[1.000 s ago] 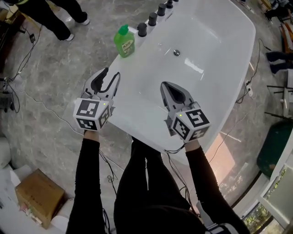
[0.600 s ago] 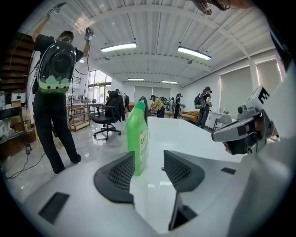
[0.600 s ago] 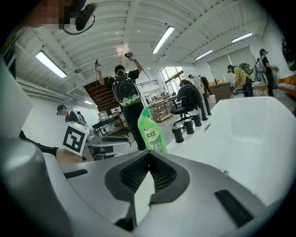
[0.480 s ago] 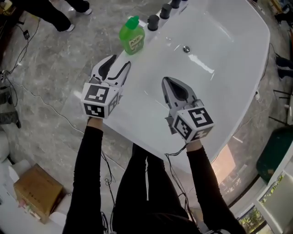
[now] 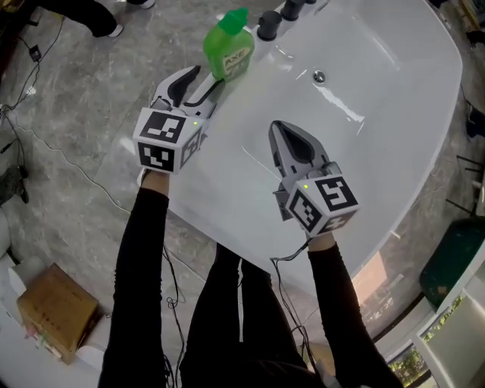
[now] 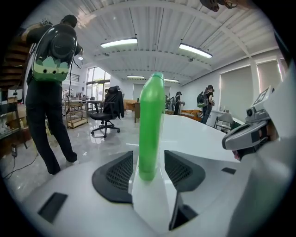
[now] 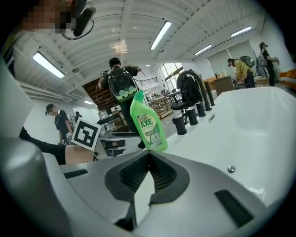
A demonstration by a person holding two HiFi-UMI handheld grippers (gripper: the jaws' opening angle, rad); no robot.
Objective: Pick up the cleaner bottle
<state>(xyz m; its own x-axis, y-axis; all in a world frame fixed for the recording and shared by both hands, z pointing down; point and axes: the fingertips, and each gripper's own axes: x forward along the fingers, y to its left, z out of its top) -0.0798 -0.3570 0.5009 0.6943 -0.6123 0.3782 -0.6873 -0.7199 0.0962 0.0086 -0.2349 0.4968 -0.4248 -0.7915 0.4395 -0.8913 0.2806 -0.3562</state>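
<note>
Left gripper view: cleaner bottle (image 6: 151, 118) seemingly just beyond opening, empty left claw (image 6: 149, 159)

Top edge of the head view slices through the row of black knobs (image 5: 292, 7); only the nearest one shows whole. The tub (image 5: 394, 114) runs out of frame up there too, far end gone. A person's legs (image 5: 76, 11) in the top left corner are cut off by the frame. There's a dark green thing (image 5: 453, 254) at the right edge, half out of shot, can't tell what it is. In the right gripper view the bottle (image 7: 148, 124) stands right above the closed jaws of the right gripper (image 7: 148, 155), so the rim beneath it is mostly hidden. The label (image 7: 147, 126) has small print, too tiny to read. Left gripper view shows the bottle edge-on, label out of sight. People (image 6: 206, 99) far back are too small to make out.
</note>
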